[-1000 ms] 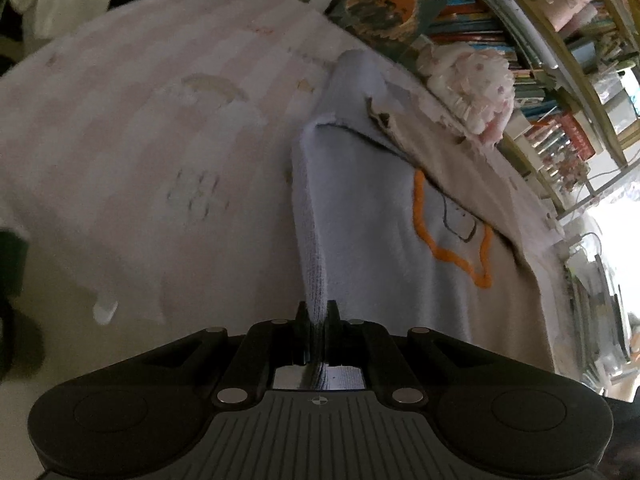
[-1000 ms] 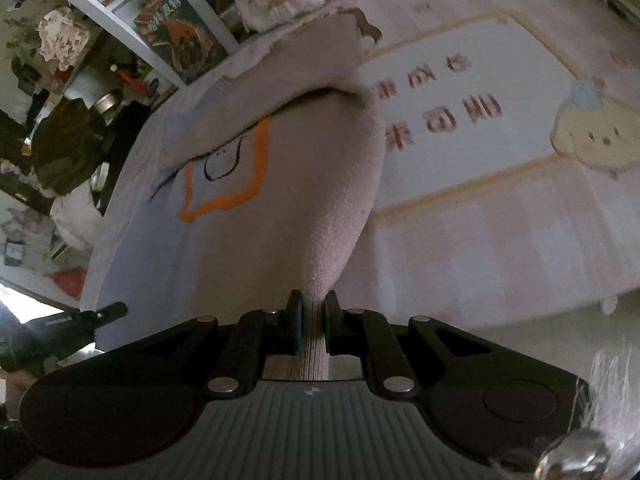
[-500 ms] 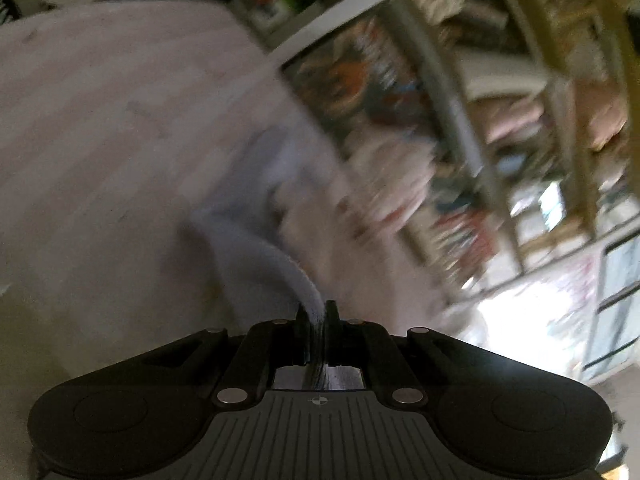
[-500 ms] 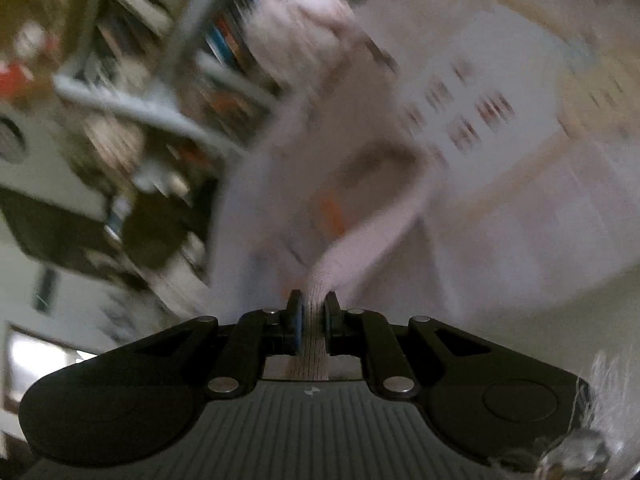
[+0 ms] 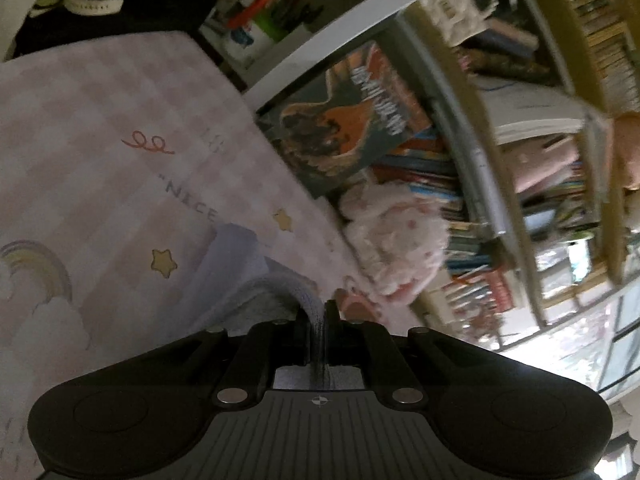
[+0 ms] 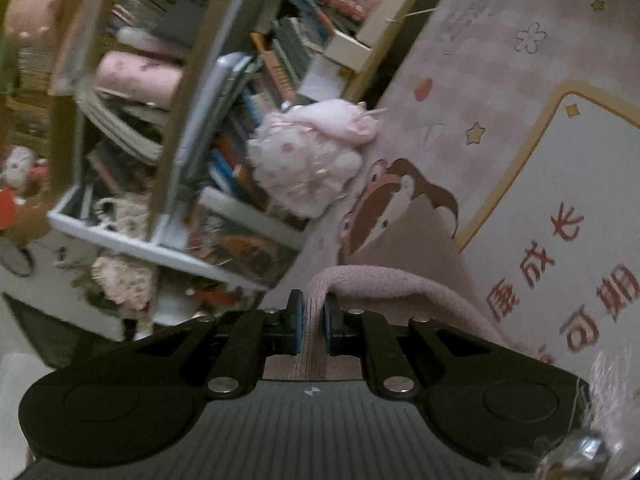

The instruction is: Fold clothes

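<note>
Both wrist views look forward and slightly down from close above the pink bedspread [image 5: 100, 128], toward the far bookshelf [image 6: 192, 128]. Shared: pink plush toy [image 5: 396, 244] at the shelf's foot.

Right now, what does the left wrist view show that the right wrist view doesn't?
Left only: left gripper shut on the garment's blue edge, rainbow print.
Right only: right gripper shut on the pink edge, red characters on the sheet.
Both: pink plush, bookshelf.
</note>
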Tool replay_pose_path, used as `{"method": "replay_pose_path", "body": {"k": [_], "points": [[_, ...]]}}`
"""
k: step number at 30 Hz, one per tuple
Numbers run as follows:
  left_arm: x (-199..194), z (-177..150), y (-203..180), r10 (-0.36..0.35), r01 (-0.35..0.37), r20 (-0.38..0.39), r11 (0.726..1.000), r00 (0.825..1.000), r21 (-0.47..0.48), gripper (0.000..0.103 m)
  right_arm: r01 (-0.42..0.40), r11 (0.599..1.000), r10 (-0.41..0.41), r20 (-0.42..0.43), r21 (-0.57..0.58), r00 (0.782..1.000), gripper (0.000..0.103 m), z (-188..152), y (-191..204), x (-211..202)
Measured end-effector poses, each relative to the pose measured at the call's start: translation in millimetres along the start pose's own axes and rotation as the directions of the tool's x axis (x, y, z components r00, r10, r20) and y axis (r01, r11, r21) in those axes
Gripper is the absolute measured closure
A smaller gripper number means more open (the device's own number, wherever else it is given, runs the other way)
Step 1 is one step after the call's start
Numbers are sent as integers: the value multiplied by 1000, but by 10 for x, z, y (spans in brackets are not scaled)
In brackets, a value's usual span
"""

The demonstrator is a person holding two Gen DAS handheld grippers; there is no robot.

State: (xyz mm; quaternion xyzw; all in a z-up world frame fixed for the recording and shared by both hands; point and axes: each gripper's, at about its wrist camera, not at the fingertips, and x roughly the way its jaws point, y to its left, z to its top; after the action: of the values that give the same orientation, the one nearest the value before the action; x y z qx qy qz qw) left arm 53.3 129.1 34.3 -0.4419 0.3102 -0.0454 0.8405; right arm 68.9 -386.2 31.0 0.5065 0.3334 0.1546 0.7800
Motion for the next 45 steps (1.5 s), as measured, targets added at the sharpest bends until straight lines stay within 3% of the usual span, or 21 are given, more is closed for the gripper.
{"method": "replay_pose_path", "body": {"k": [7,9,10,12,13,15,17,19,22,26,27,28,29,30,32,33,37,39,43,44,45], "points": [[459,114,85,89,-86,-69,995,994,42,94,119,993,-119,3,5,993,93,70,-132,359],[537,134,80,110,-103,-92,992,990,75,89,150,989,-150,2,-4,989,87,85,-152,450],[552,152,62,122,-111,-104,989,987,100,82,163,987,-163,-3,-14,987,84,96,-146,479],[506,201,31,121,-107,-89,983,989,149,69,184,981,-184,10,-63,983,56,118,-91,499],[458,229,17,111,-98,-69,980,991,172,56,197,975,-195,37,-100,980,53,122,-52,474],[348,263,0,113,-106,-13,966,994,236,45,219,959,-210,70,-180,975,45,140,16,431],[243,279,-9,126,-133,44,941,991,310,45,244,935,-231,82,-257,970,44,150,61,421],[275,254,-27,167,-164,27,904,986,395,45,289,885,-280,78,-366,957,44,121,100,475],[399,128,-109,231,-210,31,813,973,543,45,359,754,-376,86,-550,923,44,14,174,631],[646,-24,-234,254,-208,29,713,967,670,47,383,633,-432,104,-672,896,48,-98,207,898],[715,-45,-257,255,-195,15,699,967,688,58,383,629,-435,102,-676,895,51,-91,206,964],[775,-44,-263,257,-184,-1,695,966,695,88,383,625,-439,100,-680,893,54,-84,205,1029],[817,-24,-245,268,-188,-9,699,963,690,98,386,628,-447,93,-676,890,76,-61,198,1088],[839,6,-224,269,-189,-15,712,963,676,98,397,648,-466,74,-650,882,95,-1,176,1130],[701,105,-168,199,-167,12,788,980,593,98,402,699,-459,60,-591,886,95,98,126,1107],[648,133,-137,188,-171,29,805,982,568,98,398,727,-443,61,-559,895,96,140,99,1065],[822,201,88,284,-238,-11,821,959,518,98,380,816,-392,66,-435,918,96,298,-20,935],[867,201,90,293,-242,-16,817,956,523,95,429,779,-461,46,-458,886,96,268,-126,1095],[825,221,67,288,-233,-14,803,958,549,88,452,721,-486,82,-526,870,96,171,-78,1149],[807,234,53,285,-232,-8,795,958,560,84,459,706,-491,94,-540,866,95,168,-50,1147],[792,240,22,281,-235,8,786,960,573,81,467,691,-495,108,-552,862,85,164,-21,1139]]}}
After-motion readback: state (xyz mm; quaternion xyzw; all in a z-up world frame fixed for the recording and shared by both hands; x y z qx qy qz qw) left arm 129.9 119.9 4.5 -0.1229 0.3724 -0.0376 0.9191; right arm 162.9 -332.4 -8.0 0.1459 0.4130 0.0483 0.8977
